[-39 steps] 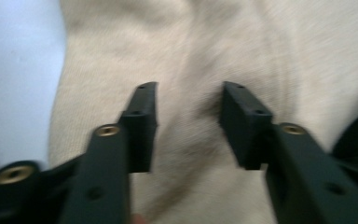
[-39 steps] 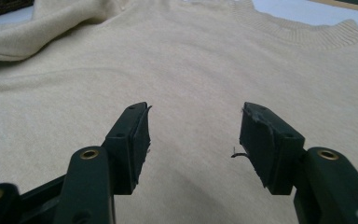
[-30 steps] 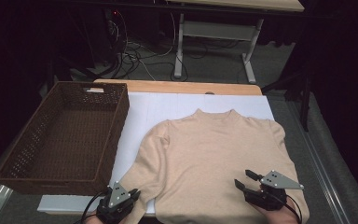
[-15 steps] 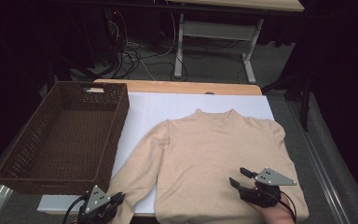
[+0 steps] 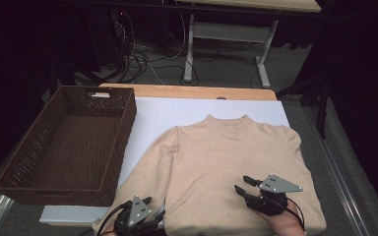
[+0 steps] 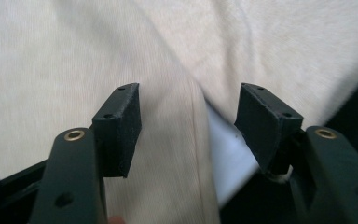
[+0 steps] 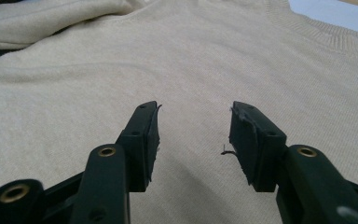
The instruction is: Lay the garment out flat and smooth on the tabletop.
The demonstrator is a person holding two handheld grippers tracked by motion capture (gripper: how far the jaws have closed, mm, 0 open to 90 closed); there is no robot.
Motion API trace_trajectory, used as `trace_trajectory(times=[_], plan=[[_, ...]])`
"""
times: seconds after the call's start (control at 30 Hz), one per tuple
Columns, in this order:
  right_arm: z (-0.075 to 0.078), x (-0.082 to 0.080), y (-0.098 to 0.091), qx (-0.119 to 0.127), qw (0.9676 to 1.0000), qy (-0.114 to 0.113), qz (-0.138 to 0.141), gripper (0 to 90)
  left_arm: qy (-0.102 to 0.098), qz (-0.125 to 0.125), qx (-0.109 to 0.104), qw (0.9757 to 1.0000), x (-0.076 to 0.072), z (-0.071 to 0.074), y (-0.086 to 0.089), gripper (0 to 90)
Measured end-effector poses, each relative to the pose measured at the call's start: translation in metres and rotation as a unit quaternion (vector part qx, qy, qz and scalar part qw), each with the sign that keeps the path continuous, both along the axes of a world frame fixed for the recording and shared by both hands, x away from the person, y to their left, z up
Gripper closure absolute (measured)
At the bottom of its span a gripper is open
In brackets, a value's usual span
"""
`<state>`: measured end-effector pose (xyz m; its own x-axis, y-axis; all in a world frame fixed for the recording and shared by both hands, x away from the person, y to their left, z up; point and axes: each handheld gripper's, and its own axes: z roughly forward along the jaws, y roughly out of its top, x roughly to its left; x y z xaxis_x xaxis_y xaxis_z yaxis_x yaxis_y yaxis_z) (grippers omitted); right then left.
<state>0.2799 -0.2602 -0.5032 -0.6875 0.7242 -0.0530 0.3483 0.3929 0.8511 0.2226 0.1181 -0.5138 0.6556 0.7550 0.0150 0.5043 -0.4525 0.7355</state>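
Note:
A beige sweater [image 5: 226, 157] lies flat, front up, on the white mat [image 5: 177, 110], its collar toward the far side. My left gripper [image 5: 155, 209] is at the near edge, over the end of the sweater's left sleeve [image 5: 147, 172]. Its jaws have just been opening and now stand open [image 6: 189, 100], with the sleeve fabric [image 6: 168, 140] lying loose under the gap. My right gripper [image 5: 241, 183] hovers over the sweater's lower body. Its jaws have just been closing a little but are still open [image 7: 193, 116], with nothing pinched between them and the knit [image 7: 191, 56] beneath.
A brown wicker basket [image 5: 64, 142] with nothing in it stands to the left of the mat. Beyond the mat runs the table's wooden far edge [image 5: 192, 92]. Cables and a desk frame [image 5: 226, 34] are on the floor behind. A strip of white mat [image 6: 223, 149] shows beside the sleeve.
The left gripper pulled the sleeve out to the left, then came back right and let it go; the sleeve now lies straight and diagonal. The right gripper has shifted slightly left.

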Motion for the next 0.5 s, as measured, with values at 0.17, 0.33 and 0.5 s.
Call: trace_trajectory(times=[0.17, 0.33, 0.5], plan=[[0.001, -0.001, 0.002, 0.002, 1.0000, 0.003, -0.004, 59.5, 0.016, -0.006, 0.009, 0.9998, 0.019, -0.004, -0.002, 41.0], [0.005, 0.001, 0.013, -0.012, 0.9999, -0.002, 0.007, 62.6, 0.012, -0.012, 0.017, 0.9997, 0.020, -0.011, 0.004, 57.1], [0.006, 0.010, 0.030, -0.028, 0.9995, -0.004, 0.013, 67.1, 0.001, 0.000, 0.016, 0.9999, 0.021, -0.012, 0.008, 74.8]])
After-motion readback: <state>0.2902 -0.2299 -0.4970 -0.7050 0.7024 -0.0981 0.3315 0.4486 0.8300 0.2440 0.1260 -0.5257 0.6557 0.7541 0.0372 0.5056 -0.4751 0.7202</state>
